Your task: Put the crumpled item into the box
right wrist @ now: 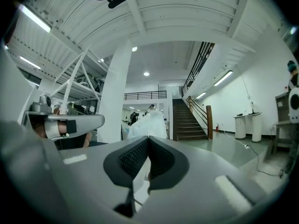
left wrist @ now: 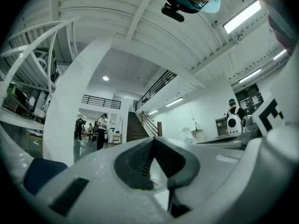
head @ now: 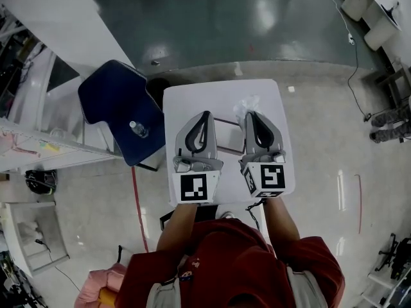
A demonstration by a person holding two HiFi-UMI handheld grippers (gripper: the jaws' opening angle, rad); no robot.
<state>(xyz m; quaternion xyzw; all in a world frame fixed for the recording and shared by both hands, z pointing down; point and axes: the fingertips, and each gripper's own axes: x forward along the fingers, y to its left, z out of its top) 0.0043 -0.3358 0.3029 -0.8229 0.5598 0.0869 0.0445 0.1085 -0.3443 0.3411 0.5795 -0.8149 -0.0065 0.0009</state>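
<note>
A crumpled white item [head: 246,105] lies on the small white table [head: 192,95], just beyond the tip of my right gripper [head: 251,115]. In the right gripper view the crumpled item [right wrist: 148,125] rises straight ahead of the right gripper [right wrist: 148,138], whose jaws are shut with nothing between them. My left gripper [head: 205,114] rests on the table's left half, also shut and empty. Between the two grippers lies a shallow box [head: 228,120] with a thin dark rim. From the left gripper [left wrist: 153,139] the crumpled item [left wrist: 188,133] shows ahead to the right.
A dark blue chair [head: 119,111] with a small bottle [head: 137,129] on its seat stands against the table's left side. White shelving [head: 38,153] is further left. The table edges are close on every side, with grey and pale floor beyond.
</note>
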